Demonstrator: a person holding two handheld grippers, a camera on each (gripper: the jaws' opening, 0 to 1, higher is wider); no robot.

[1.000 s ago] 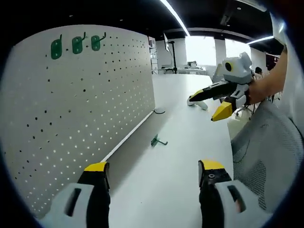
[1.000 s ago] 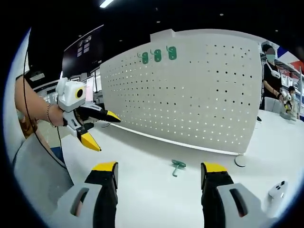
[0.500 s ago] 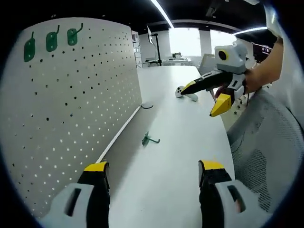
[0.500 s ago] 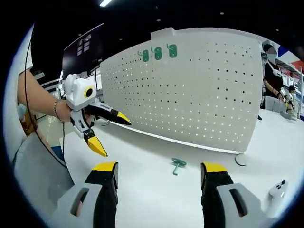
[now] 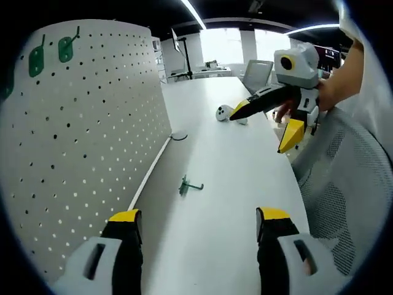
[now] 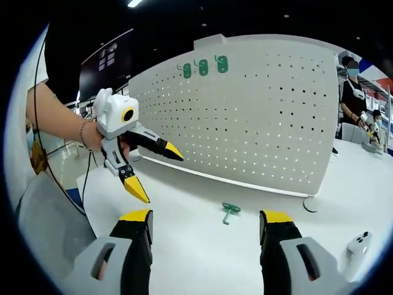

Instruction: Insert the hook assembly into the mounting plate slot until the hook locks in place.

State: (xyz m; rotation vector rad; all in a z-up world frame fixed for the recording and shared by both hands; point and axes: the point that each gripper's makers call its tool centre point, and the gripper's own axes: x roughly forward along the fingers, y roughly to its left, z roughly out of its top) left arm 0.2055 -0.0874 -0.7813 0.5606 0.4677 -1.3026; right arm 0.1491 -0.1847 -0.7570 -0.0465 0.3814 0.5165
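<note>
Green hook assembly [image 5: 188, 185] lies loose on the white tabletop [image 5: 233, 203], near the foot of the upright pegboard mounting plate [image 5: 80, 147] — not touching it and not inserted. In the right gripper view the same hook [image 6: 230, 212] rests between the two tools, ahead of the plate [image 6: 258, 123].

Left tool [image 5: 198, 222]: jaws spread wide, nothing between them; it also appears in the right gripper view [image 6: 158, 172], held above the tabletop.

Right tool [image 6: 206, 222]: jaws apart and empty — likewise seen in the left gripper view [image 5: 267, 126], raised over the tabletop.

Three green hooks [image 6: 202, 66] hang at the plate's top edge.
</note>
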